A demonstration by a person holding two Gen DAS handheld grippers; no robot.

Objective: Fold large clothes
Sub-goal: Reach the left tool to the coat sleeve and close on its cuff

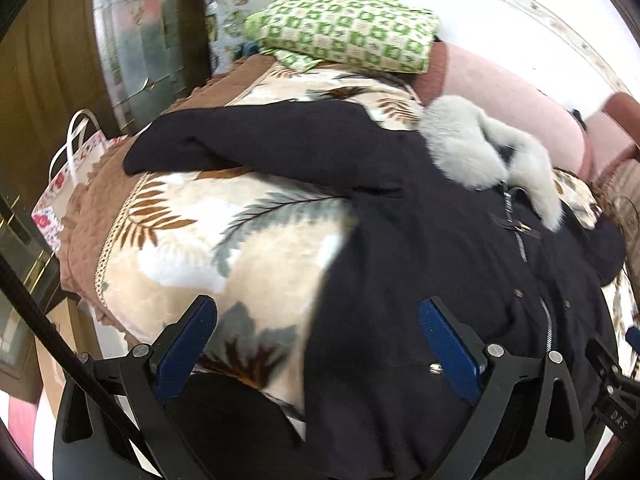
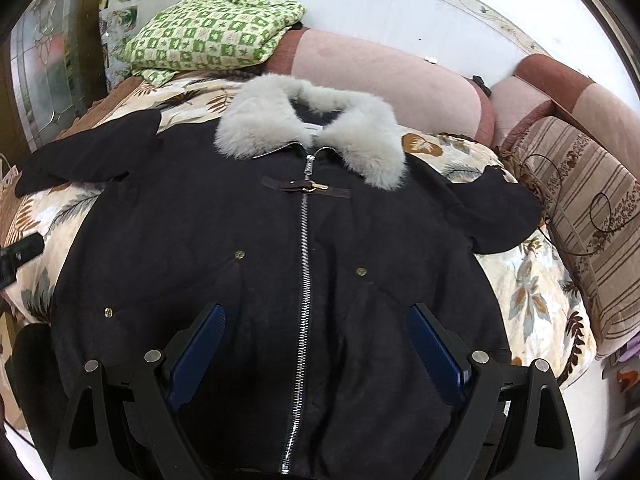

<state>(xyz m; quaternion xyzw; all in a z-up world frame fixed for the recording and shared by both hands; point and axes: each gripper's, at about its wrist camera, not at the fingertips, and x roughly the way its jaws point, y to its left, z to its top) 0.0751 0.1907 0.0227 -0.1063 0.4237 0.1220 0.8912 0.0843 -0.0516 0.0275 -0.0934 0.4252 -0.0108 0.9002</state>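
A dark navy coat (image 2: 248, 232) with a grey fur collar (image 2: 312, 132) and a silver front zip lies face up on a leaf-patterned blanket (image 2: 528, 288), both sleeves spread outward. My right gripper (image 2: 316, 316) hovers open over the coat's lower front, straddling the zip, with nothing between its blue pads (image 2: 200, 352). In the left wrist view the same coat (image 1: 400, 240) fills the right half, its left sleeve (image 1: 224, 140) stretched across the blanket (image 1: 192, 240). My left gripper (image 1: 320, 316) is open above the coat's left edge, holding nothing.
A folded green checked cloth (image 2: 212, 32) sits at the back left. Pink and brown sofa cushions (image 2: 392, 80) line the back, a striped cushion (image 2: 592, 216) stands at the right. A floral paper bag (image 1: 68, 184) sits off the left side, beside a door.
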